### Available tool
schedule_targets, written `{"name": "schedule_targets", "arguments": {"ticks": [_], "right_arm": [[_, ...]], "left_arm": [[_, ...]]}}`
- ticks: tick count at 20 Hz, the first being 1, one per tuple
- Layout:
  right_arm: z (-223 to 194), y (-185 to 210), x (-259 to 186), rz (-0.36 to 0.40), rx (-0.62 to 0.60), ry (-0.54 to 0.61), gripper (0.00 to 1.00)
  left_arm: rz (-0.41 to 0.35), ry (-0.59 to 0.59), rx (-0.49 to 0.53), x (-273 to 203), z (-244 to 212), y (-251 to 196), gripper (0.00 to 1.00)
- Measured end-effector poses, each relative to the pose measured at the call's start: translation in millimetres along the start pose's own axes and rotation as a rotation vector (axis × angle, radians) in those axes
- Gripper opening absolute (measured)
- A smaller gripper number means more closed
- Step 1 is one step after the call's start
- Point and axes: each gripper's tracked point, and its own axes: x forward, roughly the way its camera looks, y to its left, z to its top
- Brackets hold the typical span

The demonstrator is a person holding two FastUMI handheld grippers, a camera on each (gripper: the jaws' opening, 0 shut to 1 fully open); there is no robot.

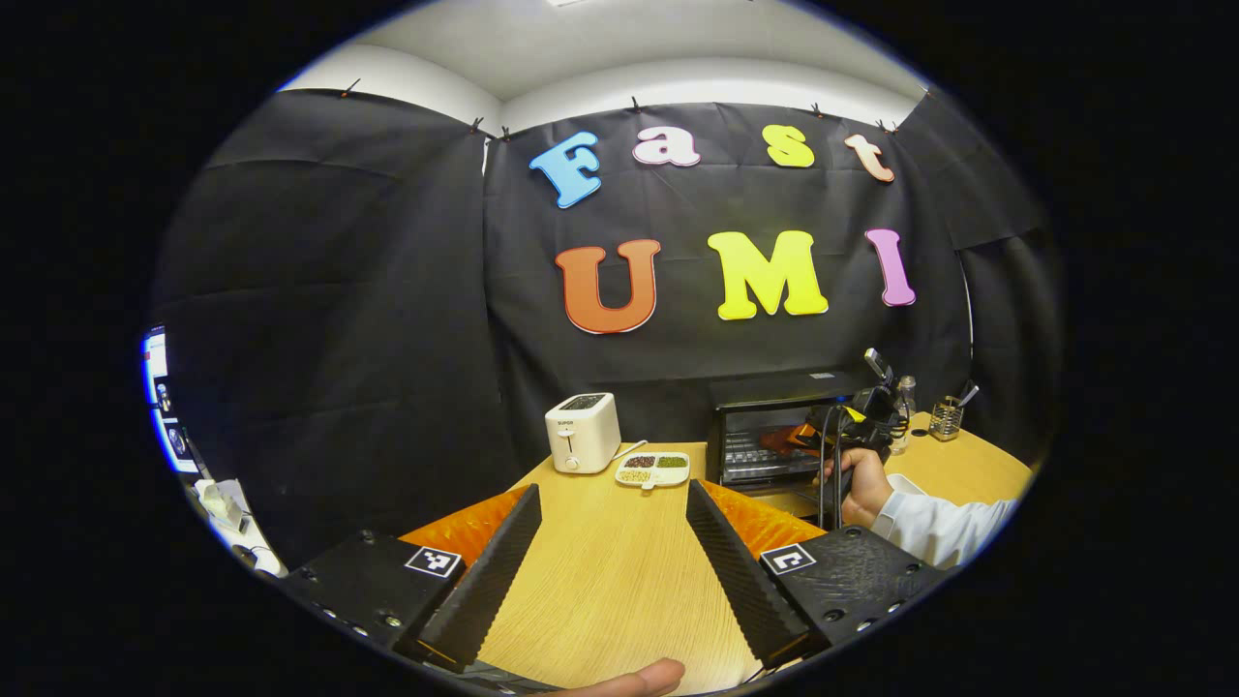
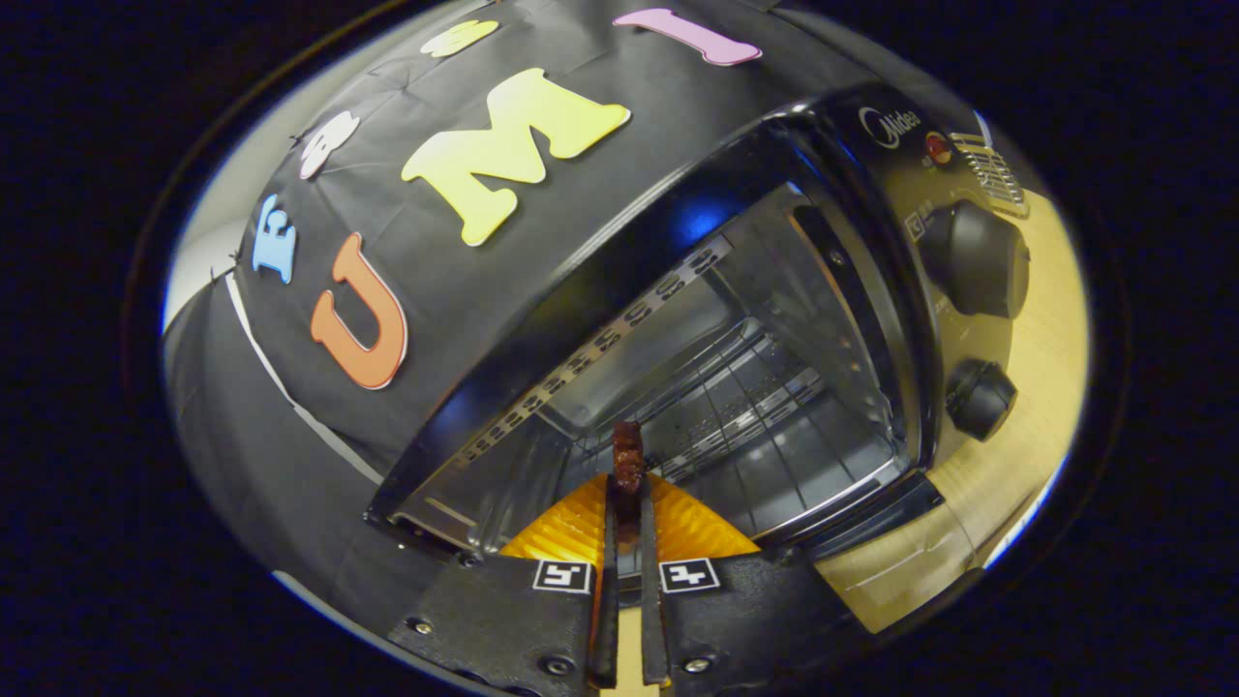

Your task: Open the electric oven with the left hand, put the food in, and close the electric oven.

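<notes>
We start with the bench (image 1: pixel 619 561), a pale wood top carrying the electric oven (image 1: pixel 774 431) toward its far right side, with a white toaster (image 1: pixel 582 432) to the oven's left and a small divided dish (image 1: pixel 653 469) between them. In the left gripper view the oven's door is down and its cavity stands open; in the right gripper view we look straight into that cavity, its wire rack (image 2: pixel 736 407) bare and the two control knobs (image 2: pixel 973 257) off to the side. Our left gripper (image 1: pixel 612 557) hangs over the bare bench well short of the oven, its fingers wide apart and holding nothing. Our right gripper (image 2: pixel 627 542) is at the oven mouth, its fingers drawn close together and clamped on the food (image 2: pixel 627 460), a small dark reddish piece that stands up between the tips and just crosses the threshold. We judge the opening done and the placing in hand. To do it well, we should carry the piece further in over the middle of the rack, keep it level and clear of the side walls and the upper edge, lower it until it rests on the wires, then part the fingers gently and draw straight back so the piece does not drag out.
</notes>
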Motion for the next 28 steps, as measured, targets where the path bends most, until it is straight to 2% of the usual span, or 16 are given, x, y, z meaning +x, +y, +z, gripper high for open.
{"name": "schedule_targets", "arguments": {"ticks": [2, 3, 5, 6, 7, 8, 15, 20, 23, 28], "right_arm": [[-1, -5, 3, -0.027, -0.032, -0.01, 0.16], [-1, -6, 3, -0.035, -0.051, -0.012, 0.12], [-3, -5, -4, -0.052, -0.086, -0.034, 0.38], [-2, -6, -9, -0.059, -0.111, -0.043, 0.46], [-1, -6, -13, -0.068, -0.14, -0.046, 0.46], [-3, -2, -16, -0.06, -0.175, -0.041, 0.7], [-11, 2, -60, -0.03, -0.375, -0.036, 0.76], [-13, 3, -105, 0.006, -0.527, -0.06, 0.83], [4, -11, -135, -0.057, -0.561, -0.104, 0.84], [24, -3, -190, -0.018, -0.598, -0.143, 0.84]], "left_arm": [[0.001, 0.012, 0.0, 1, -5, 0, 0.96], [0.001, 0.009, 0.002, 1, -4, -1, 0.96], [0.003, 0.02, -0.001, 3, -8, 0, 0.96], [0.004, 0.025, -0.003, 3, -10, 0, 0.96], [0.003, 0.029, -0.003, 0, -12, 0, 0.96], [-0.004, 0.024, 0.003, 0, -11, -3, 0.96], [-0.001, 0.056, -0.023, -8, -14, -7, 0.96], [-0.027, 0.058, -0.013, -16, -11, -24, 0.96], [-0.07, 0.065, -0.007, -9, -13, -44, 0.96], [-0.175, 0.099, 0.009, 21, -33, -86, 0.96]]}}
